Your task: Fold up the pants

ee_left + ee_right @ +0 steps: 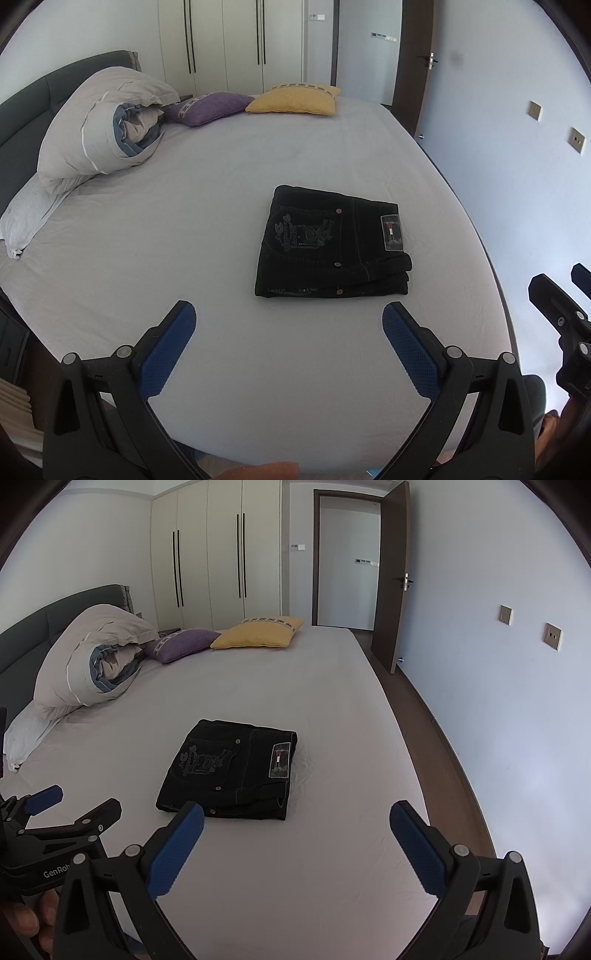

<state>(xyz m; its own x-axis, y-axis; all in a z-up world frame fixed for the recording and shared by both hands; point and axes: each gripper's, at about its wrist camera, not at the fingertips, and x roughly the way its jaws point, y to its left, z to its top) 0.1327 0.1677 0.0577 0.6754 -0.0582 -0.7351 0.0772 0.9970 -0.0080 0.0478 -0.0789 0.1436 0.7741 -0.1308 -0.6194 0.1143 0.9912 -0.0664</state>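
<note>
The black pants lie folded into a compact, layered rectangle on the bed, back pocket embroidery and waistband label facing up. Both the left hand-held gripper and right hand-held gripper hover nearby, fingers spread apart, holding nothing.

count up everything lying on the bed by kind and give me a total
Folded black pants: 1
Throw cushions: 2, one purple, one yellow
Rolled grey duvet: 1
White pillow: 1
Total: 5
</note>
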